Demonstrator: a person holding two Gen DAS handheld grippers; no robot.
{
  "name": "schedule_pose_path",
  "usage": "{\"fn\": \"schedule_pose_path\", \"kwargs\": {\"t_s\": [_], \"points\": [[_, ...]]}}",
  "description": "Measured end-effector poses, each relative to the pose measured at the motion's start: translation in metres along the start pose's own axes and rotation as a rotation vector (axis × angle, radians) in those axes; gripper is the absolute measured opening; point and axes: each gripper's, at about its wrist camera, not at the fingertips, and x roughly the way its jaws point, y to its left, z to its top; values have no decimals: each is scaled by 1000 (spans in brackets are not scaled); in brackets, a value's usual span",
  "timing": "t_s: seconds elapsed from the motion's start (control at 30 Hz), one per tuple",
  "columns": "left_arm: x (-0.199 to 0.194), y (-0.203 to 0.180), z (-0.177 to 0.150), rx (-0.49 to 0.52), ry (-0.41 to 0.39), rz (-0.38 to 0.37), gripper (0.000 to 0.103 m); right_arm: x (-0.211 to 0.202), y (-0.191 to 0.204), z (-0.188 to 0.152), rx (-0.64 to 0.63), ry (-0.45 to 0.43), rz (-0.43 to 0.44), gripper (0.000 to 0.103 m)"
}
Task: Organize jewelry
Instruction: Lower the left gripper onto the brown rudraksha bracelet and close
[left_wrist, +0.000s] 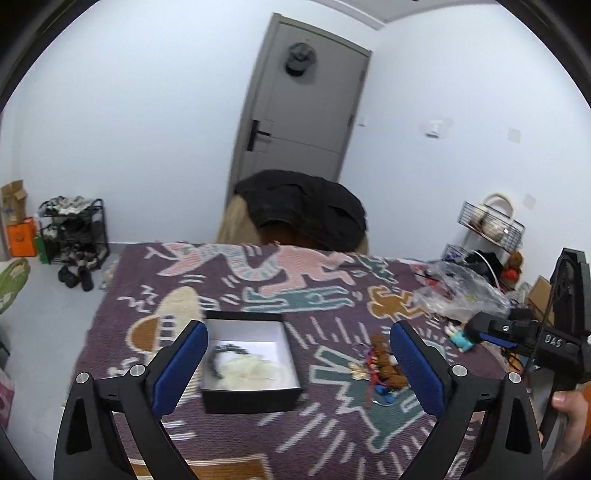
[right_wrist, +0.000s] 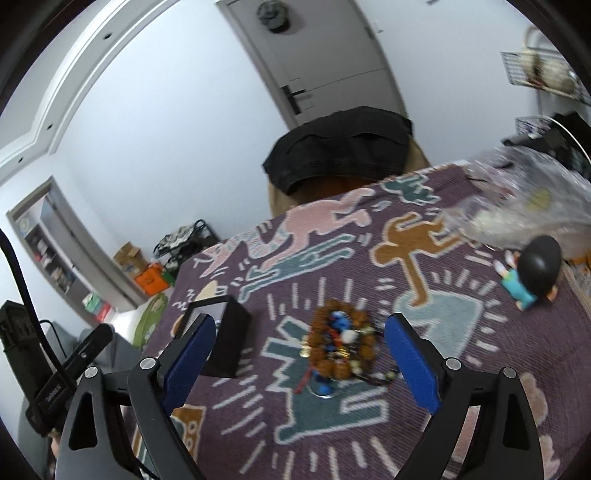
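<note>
A black box with a white inside stands on the patterned cloth. In it lie a dark beaded bracelet and a pale cream piece. My left gripper is open and empty, with the box just behind its left finger. To the right of the box lies a heap of brown beads and charms. In the right wrist view that heap lies between and just ahead of the fingers of my right gripper. This gripper is open and holds nothing. The box stands to its left.
A crumpled clear plastic bag and a small doll with a dark head lie at the cloth's right side. A chair draped with a black garment stands behind the far edge. A shoe rack is by the left wall.
</note>
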Motion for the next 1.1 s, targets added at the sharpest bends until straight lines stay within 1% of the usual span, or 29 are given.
{"fn": "schedule_pose_path", "kwargs": {"t_s": [0.07,0.13,0.17,0.2,0.27,0.4,0.43,0.47,0.5,0.6,0.67,0.73,0.93,1.1], "points": [[8,-11,0,19,21,-11,97,-2,-12,-4,27,0,-15,93],[18,-23,0,36,54,-27,86,-1,-23,-8,51,4,-22,91],[21,-27,0,39,68,-32,83,0,-31,-10,66,10,-27,85],[26,-32,-1,42,84,-41,79,2,-36,-12,75,18,-32,82],[34,-40,-2,49,111,-61,74,4,-46,-16,91,30,-42,73],[50,-57,-6,72,157,-102,65,11,-65,-24,129,55,-49,64],[54,-60,-6,75,168,-111,61,14,-70,-26,143,64,-49,60],[59,-63,-7,76,184,-118,59,17,-75,-28,155,73,-49,57],[64,-67,-8,79,200,-124,57,19,-79,-30,167,79,-49,56],[79,-79,-10,88,236,-144,57,26,-90,-34,197,93,-47,54],[88,-85,-12,93,262,-151,54,31,-96,-38,210,105,-45,50],[102,-93,-15,99,299,-161,52,34,-100,-41,221,112,-41,49],[137,-105,-29,97,397,-152,46,36,-112,-45,245,117,-33,49],[160,-113,-40,102,455,-142,42,38,-122,-47,264,120,-31,49]]}}
